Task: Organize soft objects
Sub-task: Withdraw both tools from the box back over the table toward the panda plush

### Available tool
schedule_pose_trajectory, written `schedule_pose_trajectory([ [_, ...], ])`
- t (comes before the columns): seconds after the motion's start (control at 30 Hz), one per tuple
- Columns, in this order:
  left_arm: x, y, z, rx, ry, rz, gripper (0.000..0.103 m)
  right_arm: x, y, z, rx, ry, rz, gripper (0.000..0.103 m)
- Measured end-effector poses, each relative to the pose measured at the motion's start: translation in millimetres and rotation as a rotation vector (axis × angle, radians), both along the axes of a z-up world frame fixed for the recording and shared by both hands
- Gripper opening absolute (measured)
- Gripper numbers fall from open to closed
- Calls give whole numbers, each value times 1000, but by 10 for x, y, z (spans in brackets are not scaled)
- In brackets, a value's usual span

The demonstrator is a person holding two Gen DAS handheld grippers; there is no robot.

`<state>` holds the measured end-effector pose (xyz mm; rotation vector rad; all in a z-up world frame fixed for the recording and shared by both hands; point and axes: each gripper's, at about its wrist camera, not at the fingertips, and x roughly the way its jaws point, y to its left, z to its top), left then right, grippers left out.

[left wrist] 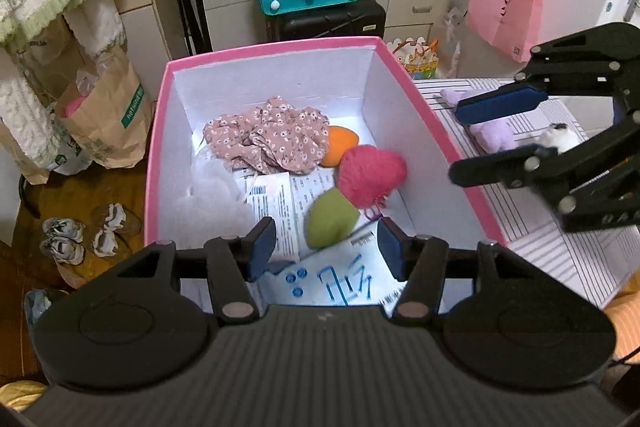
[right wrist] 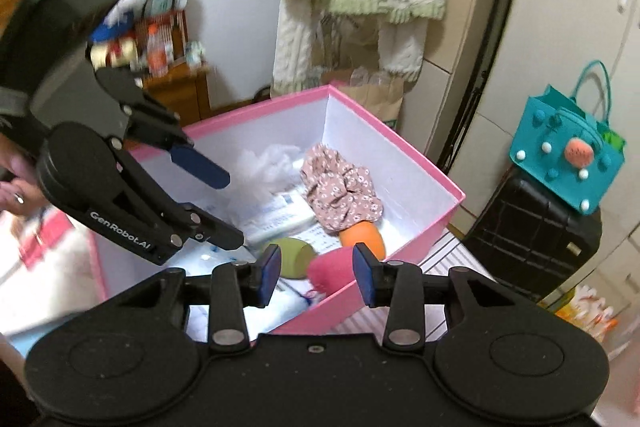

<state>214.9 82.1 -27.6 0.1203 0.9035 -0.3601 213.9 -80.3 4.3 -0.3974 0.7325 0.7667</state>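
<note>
Sorting soft things into the box, mostly done

Hovering empty over the box (left wrist: 276,47): left gripper (left wrist: 326,241) and right gripper (right wrist: 316,273) part-open, holding nothing; inside already, green sponge (left wrist: 330,219), pink ball (left wrist: 370,177), orange sponge (left wrist: 340,143), floral scrunchie (left wrist: 268,135); beyond, on the striped surface, lilac plush (left wrist: 494,135) left to pack.

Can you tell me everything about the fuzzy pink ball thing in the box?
The pink ball looks like fuzzy yarn, deep pink and roundish, a bit lumpy. A few loose strands trail from its underside. It lies on printed papers inside the pink-rimmed box, near the right wall. It seems to touch the green sponge in front and sits next to the orange sponge behind. No gripper holds it.
</note>
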Motion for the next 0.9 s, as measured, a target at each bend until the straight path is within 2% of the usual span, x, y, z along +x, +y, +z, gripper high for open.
schedule_pose_trajectory([
  [0.33, -623, -10, 427, 35, -103, -52, 61, -410, -192, 275, 152, 48, -40, 46],
  [0.37, -679, -19, 467, 33, -107, -62, 62, -444, -199, 299, 157, 54, -43, 49],
  [0.53, -974, -50, 624, 15, -123, -106, 63, -648, -218, 388, 160, 73, -73, 50],
  [0.9, -1470, -182, 717, 80, -187, -153, 70, -1296, -372, 640, 165, 18, -69, 56],
])
